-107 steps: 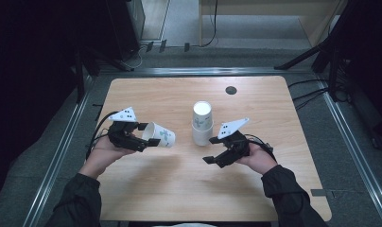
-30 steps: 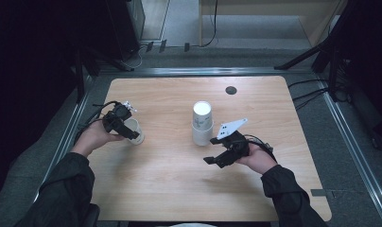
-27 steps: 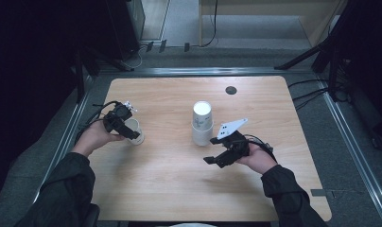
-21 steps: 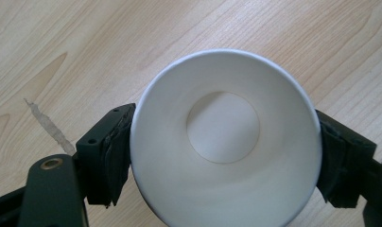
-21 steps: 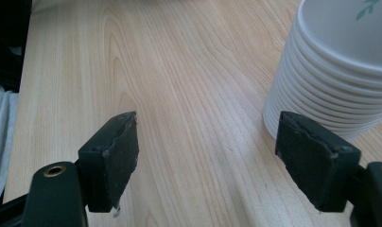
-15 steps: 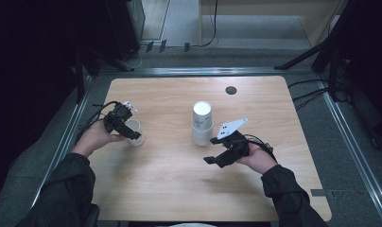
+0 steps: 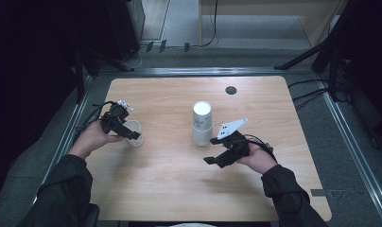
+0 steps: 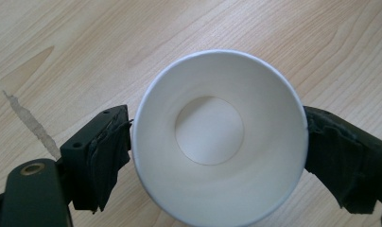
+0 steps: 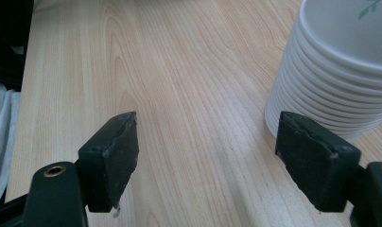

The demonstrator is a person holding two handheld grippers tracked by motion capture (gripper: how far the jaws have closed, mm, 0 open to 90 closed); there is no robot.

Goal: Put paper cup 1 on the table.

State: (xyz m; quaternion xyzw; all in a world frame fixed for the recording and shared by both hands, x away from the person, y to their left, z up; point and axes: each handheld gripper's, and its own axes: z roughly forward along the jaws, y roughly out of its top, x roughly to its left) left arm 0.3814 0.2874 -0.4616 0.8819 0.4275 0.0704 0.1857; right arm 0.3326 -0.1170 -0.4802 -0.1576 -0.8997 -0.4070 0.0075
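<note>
Here we see the left tool (image 8: 212, 156) clasping a light, crushable paper cup (image 8: 217, 142) at its rim. We grip gently. The right tool (image 9: 217, 161) sits released beside the cup stack (image 9: 340, 71).

On your table (image 7: 170, 189), the stack of cups (image 7: 202, 124) stands at centre; the single cup (image 7: 134, 133) sits at its 9 o'clock, well apart.

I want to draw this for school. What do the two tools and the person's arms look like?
Both are black. The left tool and right tool each have two chunky black jaws with worn, frayed pads and a brass-ringed hole near the base. The right one carries a pale grey three-cornered plate on top. Black cables trail from them. The person wears dark long sleeves.
</note>
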